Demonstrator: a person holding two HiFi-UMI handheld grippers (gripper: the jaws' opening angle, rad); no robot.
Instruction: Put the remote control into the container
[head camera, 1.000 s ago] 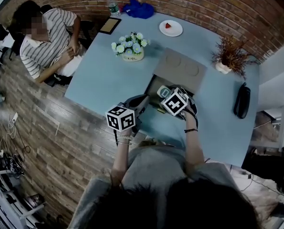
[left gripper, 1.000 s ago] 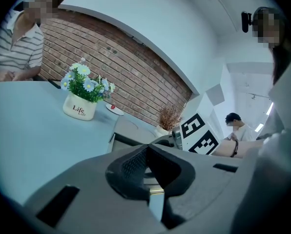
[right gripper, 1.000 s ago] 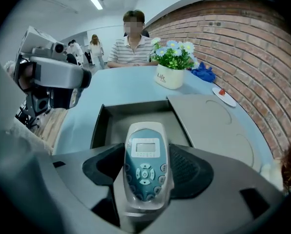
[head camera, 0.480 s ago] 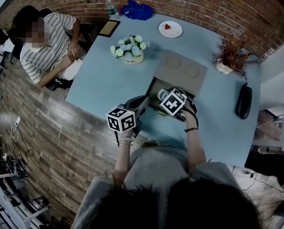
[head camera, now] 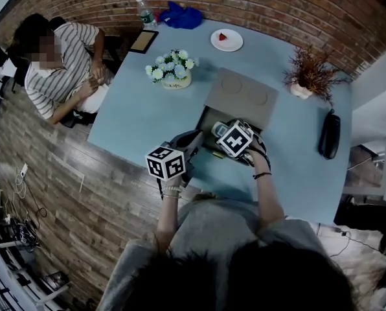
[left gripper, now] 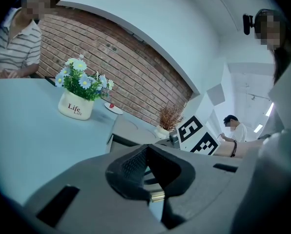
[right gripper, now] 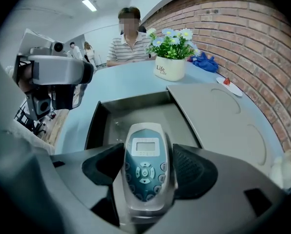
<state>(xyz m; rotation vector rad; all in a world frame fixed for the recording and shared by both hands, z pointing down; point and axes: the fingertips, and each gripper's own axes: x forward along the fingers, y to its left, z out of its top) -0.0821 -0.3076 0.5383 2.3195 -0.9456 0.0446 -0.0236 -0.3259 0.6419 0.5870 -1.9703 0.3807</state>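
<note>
A silver and teal remote control (right gripper: 145,172) with a small screen is clamped between the dark pads of my right gripper (right gripper: 146,167), which is shut on it. It hangs at the near edge of the open grey container (right gripper: 135,112), whose flat lid (right gripper: 218,118) lies folded out to the right. In the head view the right gripper (head camera: 224,133) holds the remote control (head camera: 217,129) over the container (head camera: 209,116), with the lid (head camera: 241,96) beyond it. My left gripper (head camera: 189,138) hovers just left of the box. Its jaws (left gripper: 146,152) are shut with nothing between them.
A white "Life" flowerpot (head camera: 171,73) stands left of the lid. At the back are a plate (head camera: 227,39), a bottle (head camera: 144,11), a blue cloth (head camera: 182,15) and a dark frame (head camera: 143,41). A dried plant (head camera: 306,76) and a black pouch (head camera: 328,135) are right. A person (head camera: 57,63) sits at the far-left corner.
The right gripper has edged slightly forward with the remote still in it, over the container. The left gripper has hardly moved.
</note>
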